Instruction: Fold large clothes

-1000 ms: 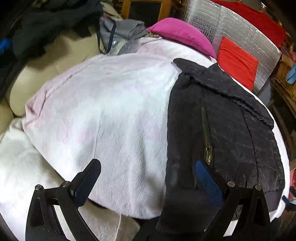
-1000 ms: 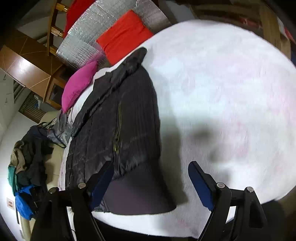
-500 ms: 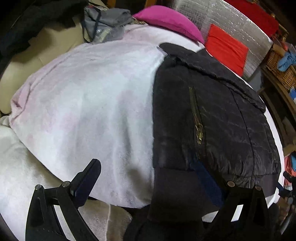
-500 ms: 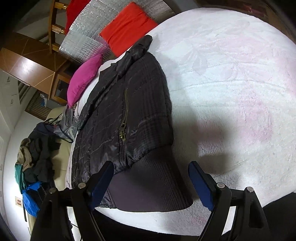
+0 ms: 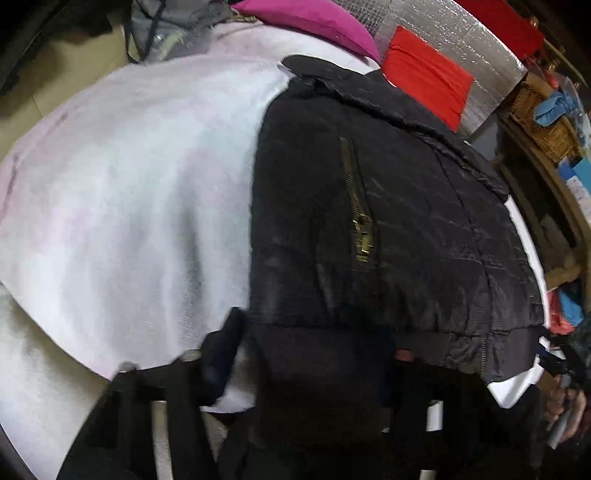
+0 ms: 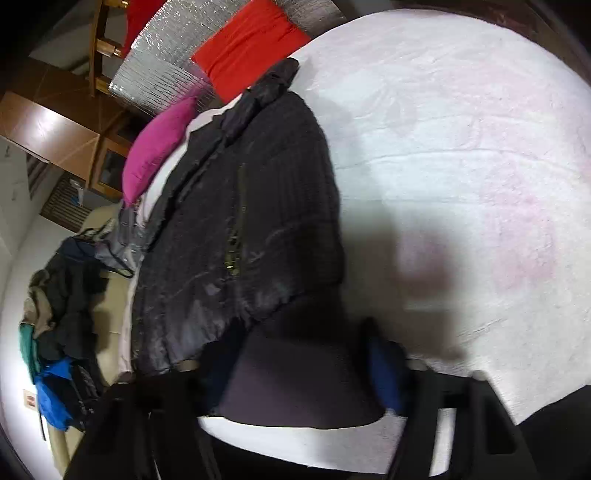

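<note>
now, line by line:
jacket: a big black quilted puffer jacket (image 5: pixel 388 229) lies flat on a fluffy white blanket with faint pink patches (image 5: pixel 122 192) that covers the bed. it is folded into a long block, with its collar at the far end.
jacket again: from the right wrist view the same jacket (image 6: pixel 243 229) sits on the left part of the blanket (image 6: pixel 461 155).
zip: a small brass pocket zip (image 5: pixel 360 225) runs along the top of the jacket.
hem: the dark ribbed knit hem band (image 5: pixel 321 373) is the near end of the jacket, close to the edge of the bed. in the right wrist view it (image 6: pixel 299 373) looks smooth and grey.
left hand-held gripper: the left hand-held gripper (image 5: pixel 314 369) has its fingers spread wide apart, one on each side of the hem band. it is blurry, so i cannot tell if the fingers touch the cloth.
right hand-held gripper: the right hand-held gripper (image 6: pixel 295 365) is also wide apart, with the hem band between its two blue pads (image 6: pixel 384 369). it is not pinching the cloth.
pillows: a bright pink pillow (image 5: pixel 306 22) and a flat red cushion (image 5: pixel 428 77) sit past the collar end. the red cushion leans on a shiny silver sheet (image 5: pixel 480 51).
clothes pile: a heap of dark and blue clothes (image 6: pixel 55 332) lies beside the bed.
</note>
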Motion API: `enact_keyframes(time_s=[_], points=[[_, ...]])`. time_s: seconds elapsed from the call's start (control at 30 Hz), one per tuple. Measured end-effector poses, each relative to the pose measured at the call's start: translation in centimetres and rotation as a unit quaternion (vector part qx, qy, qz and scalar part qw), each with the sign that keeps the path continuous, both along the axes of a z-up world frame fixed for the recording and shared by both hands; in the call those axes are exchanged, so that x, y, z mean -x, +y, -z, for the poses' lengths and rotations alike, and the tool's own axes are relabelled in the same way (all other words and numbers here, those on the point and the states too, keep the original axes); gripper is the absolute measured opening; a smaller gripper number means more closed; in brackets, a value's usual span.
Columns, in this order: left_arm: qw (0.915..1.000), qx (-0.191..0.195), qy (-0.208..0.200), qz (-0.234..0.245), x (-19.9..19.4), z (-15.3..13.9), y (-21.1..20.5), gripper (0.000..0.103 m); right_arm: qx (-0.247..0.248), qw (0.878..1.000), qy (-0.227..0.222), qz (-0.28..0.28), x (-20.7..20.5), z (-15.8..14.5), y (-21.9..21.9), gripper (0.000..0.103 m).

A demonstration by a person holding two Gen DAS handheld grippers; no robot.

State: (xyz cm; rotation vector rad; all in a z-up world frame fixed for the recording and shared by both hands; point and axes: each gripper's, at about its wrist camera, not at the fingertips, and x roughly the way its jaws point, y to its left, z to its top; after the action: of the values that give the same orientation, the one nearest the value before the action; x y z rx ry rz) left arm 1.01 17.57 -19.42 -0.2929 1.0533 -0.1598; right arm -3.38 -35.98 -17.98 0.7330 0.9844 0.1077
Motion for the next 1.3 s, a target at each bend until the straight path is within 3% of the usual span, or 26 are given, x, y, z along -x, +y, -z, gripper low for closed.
enact_keyframes(time_s=[0.1,0.27,0.33,0.37,0.4,0.5,0.53,0.6,0.63,0.67,0.7,0.77,0.87,1.03,1.27,1.3], points=[[0.9999,-0.012,-0.006,0.005,0.2,-0.3,-0.5,0.051,0.000,1.000,0.000,-0.004,0.1,-0.2,-0.1,0.036],[0.9998,-0.018,-0.007,0.005,0.0,-0.3,-1.0,0.053,0.003,1.000,-0.006,-0.007,0.1,-0.4,-0.1,0.037],[0.9997,-0.024,-0.010,0.004,0.0,-0.4,-1.2,0.057,-0.013,1.000,-0.002,0.000,0.1,0.0,-0.4,0.048],[0.9996,-0.027,-0.010,0.003,0.0,-0.4,-1.2,0.060,-0.016,1.000,-0.008,0.002,0.2,-0.1,-0.4,0.066],[0.9995,-0.031,-0.008,0.000,-0.1,-0.3,-1.2,0.062,-0.018,1.000,-0.012,0.002,0.2,-0.2,-0.4,0.073],[0.9996,-0.027,-0.005,-0.002,-0.3,-0.1,-1.1,0.064,-0.002,1.000,-0.011,-0.014,-0.3,-0.4,0.3,0.072],[0.9997,-0.026,-0.004,-0.002,-0.3,0.0,-1.1,0.063,0.002,1.000,-0.008,-0.017,-0.4,-0.4,0.5,0.070],[0.9997,-0.023,-0.007,0.001,-0.2,-0.1,-1.1,0.056,0.013,1.000,0.006,-0.027,-0.9,-0.2,0.9,0.029],[0.9997,-0.022,-0.006,0.006,-0.1,-0.2,-1.1,0.046,0.019,0.999,0.010,-0.030,-1.0,-0.1,1.0,0.027],[0.9996,-0.028,-0.006,0.007,-0.1,-0.3,-1.1,0.038,0.020,0.999,0.012,-0.035,-1.1,-0.1,1.1,0.012],[0.9994,-0.033,-0.006,0.007,-0.1,-0.5,-1.0,0.029,0.020,0.999,0.013,-0.037,-1.2,-0.3,1.1,0.010],[0.9998,-0.019,-0.007,0.003,-0.2,-0.9,-0.7,0.019,0.019,0.999,0.003,-0.043,-0.9,-1.1,1.0,0.009],[0.9997,0.006,-0.023,-0.003,0.3,-2.3,0.2,0.016,0.003,0.999,-0.020,-0.049,-0.4,-2.9,0.7,0.008],[0.9987,0.009,-0.049,0.001,1.3,-3.9,0.3,0.016,-0.012,0.998,-0.045,-0.043,0.5,-4.7,0.1,0.008],[0.9998,0.004,-0.020,-0.005,1.1,-1.4,1.2,0.017,-0.032,0.998,-0.029,-0.050,0.6,-1.7,-0.4,0.008],[0.9998,0.004,-0.016,-0.007,1.0,-1.1,1.2,0.018,-0.037,0.998,-0.030,-0.044,0.6,-1.6,-0.4,0.012]])
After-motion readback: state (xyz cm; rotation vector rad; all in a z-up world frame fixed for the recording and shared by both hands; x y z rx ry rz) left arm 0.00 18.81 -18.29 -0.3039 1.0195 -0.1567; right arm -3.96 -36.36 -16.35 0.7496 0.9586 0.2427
